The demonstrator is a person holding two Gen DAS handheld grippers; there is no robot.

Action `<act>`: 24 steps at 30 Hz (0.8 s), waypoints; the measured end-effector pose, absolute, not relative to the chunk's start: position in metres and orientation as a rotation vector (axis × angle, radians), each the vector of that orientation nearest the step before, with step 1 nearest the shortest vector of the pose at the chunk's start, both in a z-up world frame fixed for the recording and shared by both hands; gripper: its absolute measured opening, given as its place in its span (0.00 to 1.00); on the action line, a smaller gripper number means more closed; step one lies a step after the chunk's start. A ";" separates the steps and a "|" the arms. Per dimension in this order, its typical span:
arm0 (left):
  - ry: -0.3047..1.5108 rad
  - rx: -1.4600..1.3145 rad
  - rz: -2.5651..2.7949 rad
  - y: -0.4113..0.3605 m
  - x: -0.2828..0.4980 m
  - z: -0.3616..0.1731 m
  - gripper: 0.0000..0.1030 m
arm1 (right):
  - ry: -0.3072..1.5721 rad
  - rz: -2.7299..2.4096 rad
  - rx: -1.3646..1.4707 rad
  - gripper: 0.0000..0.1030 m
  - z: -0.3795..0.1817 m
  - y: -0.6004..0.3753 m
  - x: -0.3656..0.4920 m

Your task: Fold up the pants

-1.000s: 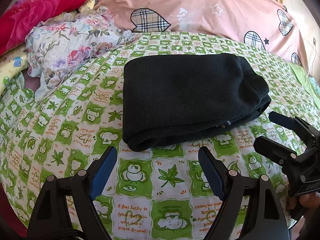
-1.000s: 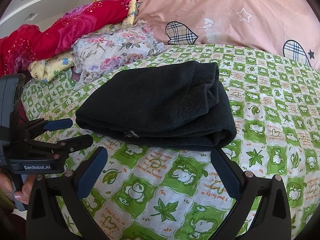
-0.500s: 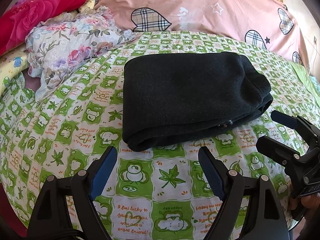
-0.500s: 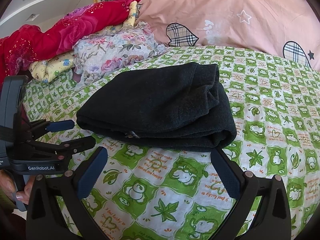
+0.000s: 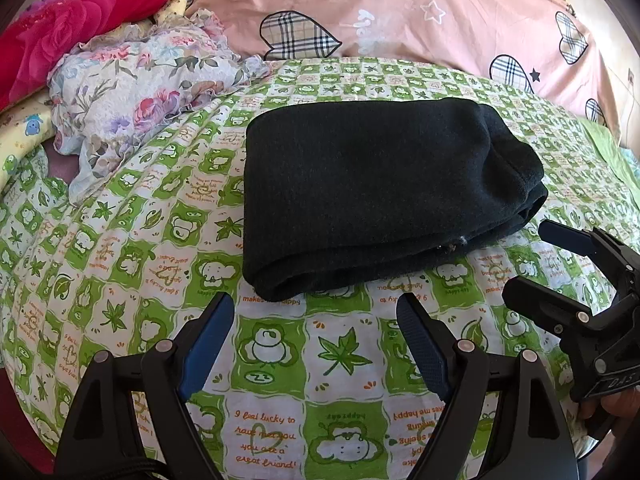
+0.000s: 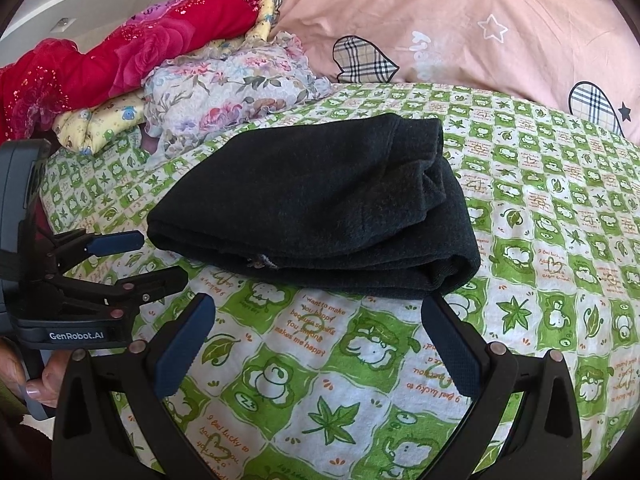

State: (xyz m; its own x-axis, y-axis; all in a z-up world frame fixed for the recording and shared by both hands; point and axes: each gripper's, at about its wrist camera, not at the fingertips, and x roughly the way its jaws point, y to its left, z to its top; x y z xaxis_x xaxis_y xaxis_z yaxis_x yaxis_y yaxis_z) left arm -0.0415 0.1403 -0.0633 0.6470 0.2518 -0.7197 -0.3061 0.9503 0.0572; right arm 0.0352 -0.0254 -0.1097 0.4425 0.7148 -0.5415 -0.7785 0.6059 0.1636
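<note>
The dark pants [image 5: 372,192] lie folded into a thick rectangle on the green and white patterned bed sheet [image 5: 344,356]; they also show in the right wrist view [image 6: 320,208]. My left gripper [image 5: 316,316] is open and empty, hovering just short of the pants' near edge. My right gripper [image 6: 320,316] is open and empty, just short of the pants' near right corner. Each gripper shows in the other's view: the right one [image 5: 528,256] at the right edge, the left one [image 6: 160,256] at the left edge.
A floral cloth [image 5: 132,88] and a red blanket [image 5: 60,36] are piled at the back left. A pink quilt with plaid hearts [image 5: 400,12] lies across the back of the bed.
Both grippers have drifted slightly; the pants sit a touch lower and nearer in the right wrist view. The pants themselves have not moved.
</note>
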 end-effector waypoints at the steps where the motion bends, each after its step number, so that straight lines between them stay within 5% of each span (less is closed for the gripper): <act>1: 0.808 -0.070 0.319 0.140 -0.041 -0.063 0.81 | 0.618 0.924 -0.122 1.00 -0.110 -0.024 0.036; 24: 0.807 -0.055 0.348 0.142 -0.046 -0.054 0.81 | 0.611 0.914 -0.168 1.00 -0.102 -0.016 0.031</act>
State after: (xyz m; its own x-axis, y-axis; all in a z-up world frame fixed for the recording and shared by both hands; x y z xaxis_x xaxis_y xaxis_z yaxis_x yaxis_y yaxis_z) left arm -0.0461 0.1421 -0.0541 0.6383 0.2838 -0.7156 -0.3253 0.9419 0.0834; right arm 0.0311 -0.0165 -0.1019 0.4556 0.6906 -0.5618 -0.7830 0.6110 0.1162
